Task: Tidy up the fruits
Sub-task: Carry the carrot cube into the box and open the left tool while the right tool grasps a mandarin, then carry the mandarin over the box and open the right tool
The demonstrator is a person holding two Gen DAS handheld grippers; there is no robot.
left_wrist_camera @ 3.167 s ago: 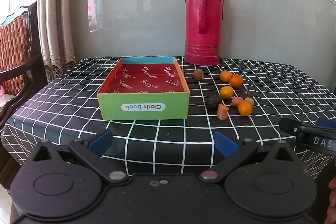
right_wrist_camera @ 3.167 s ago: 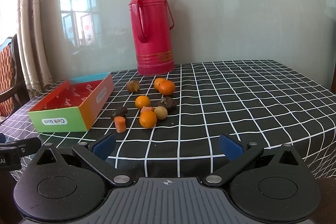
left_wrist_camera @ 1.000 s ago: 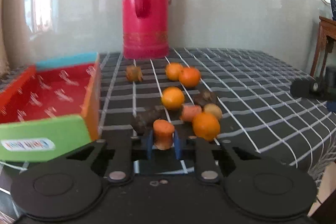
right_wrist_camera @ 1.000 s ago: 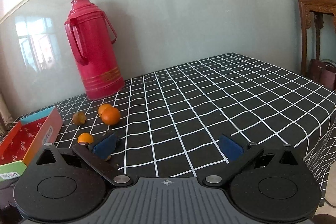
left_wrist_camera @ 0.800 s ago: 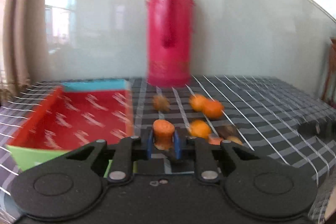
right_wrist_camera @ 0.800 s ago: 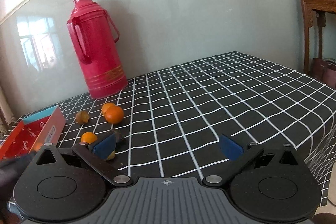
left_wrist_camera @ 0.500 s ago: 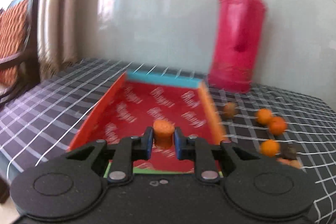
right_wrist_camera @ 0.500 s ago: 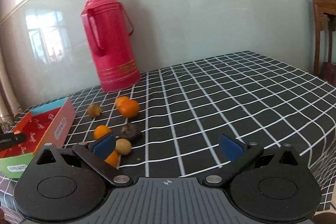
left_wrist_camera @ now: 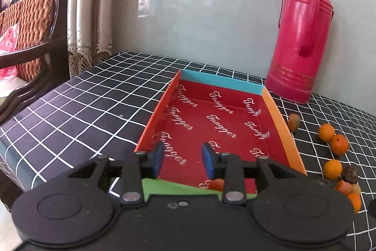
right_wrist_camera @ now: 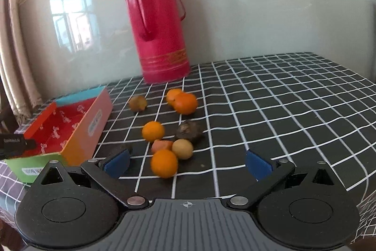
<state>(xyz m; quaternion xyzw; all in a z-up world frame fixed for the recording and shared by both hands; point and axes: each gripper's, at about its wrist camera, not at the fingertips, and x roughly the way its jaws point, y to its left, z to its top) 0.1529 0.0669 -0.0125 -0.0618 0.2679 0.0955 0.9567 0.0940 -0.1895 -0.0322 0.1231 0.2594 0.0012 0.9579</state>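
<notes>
Carrot chunk (left_wrist_camera: 216, 184), gripped 0.5 s ago, now lying in box (left_wrist_camera: 284, 133) at 6 o'clock; left gripper (left_wrist_camera: 183, 159) hovering part-open, empty. Right gripper (right_wrist_camera: 188, 162) gaping wide, empty, facing oranges (right_wrist_camera: 164, 163).

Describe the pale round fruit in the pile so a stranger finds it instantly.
Start at the tall pink-red thermos flask and come forward into the loose fruit. The small tan round fruit lies beside the nearest orange; it alone is pale and smooth-skinned.
</notes>
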